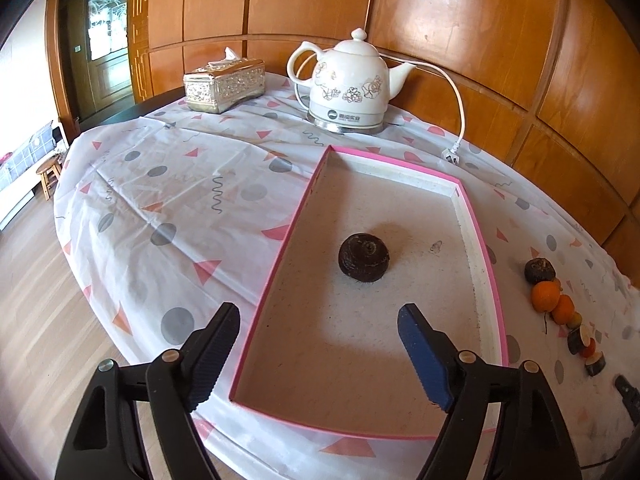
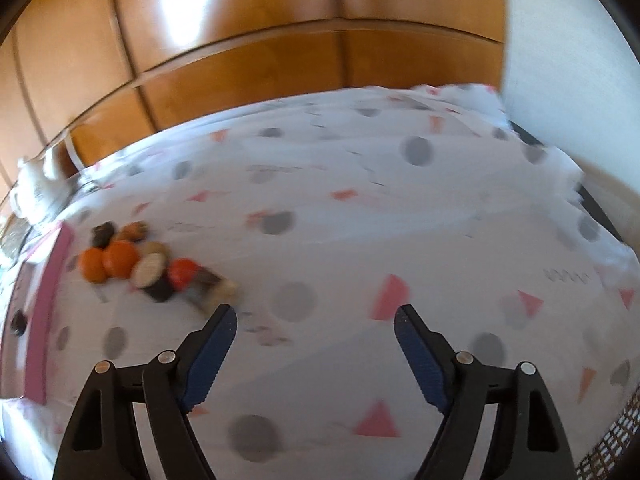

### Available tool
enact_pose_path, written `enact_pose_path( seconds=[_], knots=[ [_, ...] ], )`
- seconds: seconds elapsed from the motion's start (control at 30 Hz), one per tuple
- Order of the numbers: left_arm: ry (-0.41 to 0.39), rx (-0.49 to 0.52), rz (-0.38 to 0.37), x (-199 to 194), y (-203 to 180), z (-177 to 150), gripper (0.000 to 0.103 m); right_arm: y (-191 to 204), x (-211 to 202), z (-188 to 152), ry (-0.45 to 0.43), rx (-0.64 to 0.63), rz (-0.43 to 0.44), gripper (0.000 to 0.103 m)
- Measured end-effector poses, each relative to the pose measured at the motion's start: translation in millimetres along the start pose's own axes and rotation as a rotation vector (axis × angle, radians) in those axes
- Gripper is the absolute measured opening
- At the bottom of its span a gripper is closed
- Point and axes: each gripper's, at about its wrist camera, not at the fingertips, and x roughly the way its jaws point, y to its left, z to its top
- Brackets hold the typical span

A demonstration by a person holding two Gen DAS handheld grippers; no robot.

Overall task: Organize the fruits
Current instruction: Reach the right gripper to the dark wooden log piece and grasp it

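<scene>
Daylight is flooding the left wrist view, which is staying sharp: glare is shining off the wooden wall panels [image 1: 460, 20], and the dark round fruit [image 1: 364, 257] is casting a soft shadow toward the far end of the pink-rimmed tray [image 1: 495, 280]. The right wrist view is smearing with motion blur (the fruit pile [image 2: 152, 266] near the table's left edge is losing its outlines). Both views are bending and darkening at the corners.

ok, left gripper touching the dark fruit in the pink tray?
Apart. The left wrist view shows the left gripper open, with bare tray floor between its fingertips and the dark fruit.
</scene>
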Motion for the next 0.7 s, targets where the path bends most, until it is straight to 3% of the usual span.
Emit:
enact_pose_path(
  seconds=[0.27, 0.47, 0.6, 0.7],
  knots=[
    [-0.038, 0.036, -0.030, -12, -2, 0, 0.082, 43, 13, 9, 0.027, -0.098, 0.078, 0.072],
    [-0.041, 0.071, -0.054, -16, -8, -1, 0.082, 56, 25, 13, 0.054, -0.122, 0.081, 0.071],
    [-0.029, 0.073, -0.059, -15, -9, -4, 0.082, 61, 35, 14, 0.079, -0.133, 0.058, 0.063],
    [-0.024, 0.088, -0.063, -15, -13, -9, 0.082, 62, 41, 12, 0.099, -0.138, 0.060, 0.050]
  ],
)
